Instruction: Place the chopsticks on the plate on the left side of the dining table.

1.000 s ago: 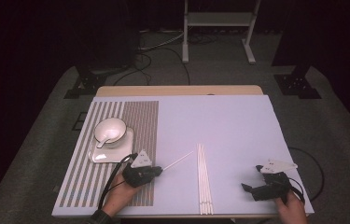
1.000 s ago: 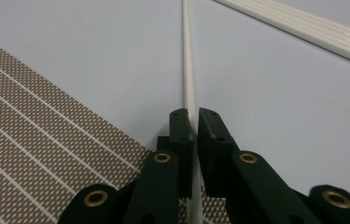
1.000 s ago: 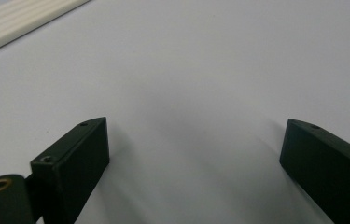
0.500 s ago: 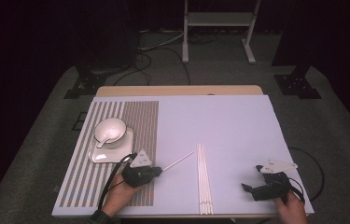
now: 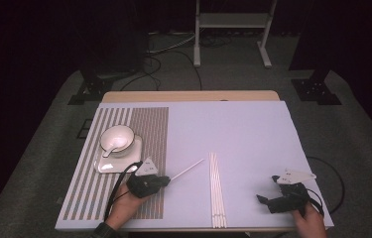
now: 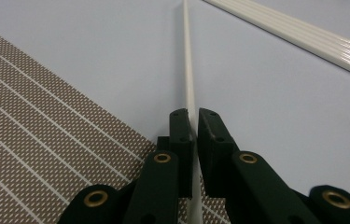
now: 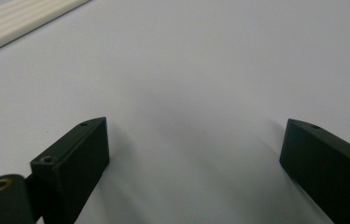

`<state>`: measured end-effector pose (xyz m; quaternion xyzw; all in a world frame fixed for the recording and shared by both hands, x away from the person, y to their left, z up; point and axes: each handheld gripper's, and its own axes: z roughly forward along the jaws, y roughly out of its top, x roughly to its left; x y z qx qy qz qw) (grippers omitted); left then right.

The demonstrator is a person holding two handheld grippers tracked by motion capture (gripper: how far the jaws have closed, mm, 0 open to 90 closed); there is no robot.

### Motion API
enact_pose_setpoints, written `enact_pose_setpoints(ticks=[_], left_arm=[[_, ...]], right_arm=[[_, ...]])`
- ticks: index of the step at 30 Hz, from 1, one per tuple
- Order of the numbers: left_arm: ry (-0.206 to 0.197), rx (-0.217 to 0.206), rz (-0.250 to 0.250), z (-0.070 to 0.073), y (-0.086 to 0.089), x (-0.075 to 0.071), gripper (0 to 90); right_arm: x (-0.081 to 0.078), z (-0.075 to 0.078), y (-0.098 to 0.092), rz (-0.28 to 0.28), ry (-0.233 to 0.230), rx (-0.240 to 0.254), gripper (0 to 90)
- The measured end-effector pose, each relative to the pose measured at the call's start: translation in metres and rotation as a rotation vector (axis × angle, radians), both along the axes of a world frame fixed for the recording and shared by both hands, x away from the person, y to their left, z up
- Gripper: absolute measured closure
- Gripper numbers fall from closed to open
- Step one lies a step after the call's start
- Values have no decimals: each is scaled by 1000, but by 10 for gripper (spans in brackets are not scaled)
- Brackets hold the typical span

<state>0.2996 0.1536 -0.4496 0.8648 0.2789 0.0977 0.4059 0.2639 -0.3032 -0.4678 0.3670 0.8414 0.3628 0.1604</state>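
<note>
the left hand [image 5: 124,206] rests low at the near left, its left gripper [image 6: 192,128] clamped on a single white stick [image 5: 187,169] angling far-right over the table [image 5: 233,124]. the left gripper view shows the stick pinched between the pads. the right gripper [image 7: 193,154] gapes wide, right of the stick bundle [image 5: 217,188].

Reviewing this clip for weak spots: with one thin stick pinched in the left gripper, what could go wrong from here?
The left gripper pinches the long white stick near one end, so it could pivot or slip. Its free end points toward the row of sticks and might scatter them if swung. The right gripper is open, giving no support.
</note>
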Motion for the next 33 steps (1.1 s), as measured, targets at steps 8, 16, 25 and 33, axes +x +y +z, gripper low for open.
enact_pose_setpoints(ticks=[8,16,25,33], left_arm=[[5,-5,15,3,5,0,848],[8,-3,17,5,9,0,848],[3,-14,39,10,17,0,848],[0,-24,65,15,30,1,848]], right_arm=[[0,0,0,0,1,0,68],[0,0,0,0,0,0,67],[0,0,0,0,0,0,68],[0,0,0,0,0,0,67]])
